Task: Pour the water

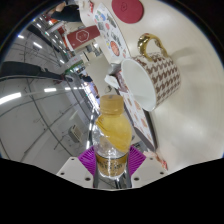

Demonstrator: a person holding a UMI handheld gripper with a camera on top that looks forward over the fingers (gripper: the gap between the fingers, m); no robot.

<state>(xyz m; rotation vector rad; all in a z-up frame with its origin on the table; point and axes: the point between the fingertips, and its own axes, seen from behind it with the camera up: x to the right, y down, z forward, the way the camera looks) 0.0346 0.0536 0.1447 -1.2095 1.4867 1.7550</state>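
My gripper (111,163) is shut on a clear plastic bottle (111,132) with a yellow cap and yellowish liquid; both purple pads (88,158) press on its sides. The bottle leans forward, its cap reaching toward the white rim of a mug (157,75). The mug has a black-and-white houndstooth pattern and a gold handle, and it appears tipped because the whole view is rolled. It stands just beyond the bottle on a white table (190,30).
Beyond the mug, a red-and-white box (83,35) and a pink round mat (128,9) lie on the table, with printed cards (113,42) between them. Off the table's edge, a grey shiny floor (45,110) stretches away.
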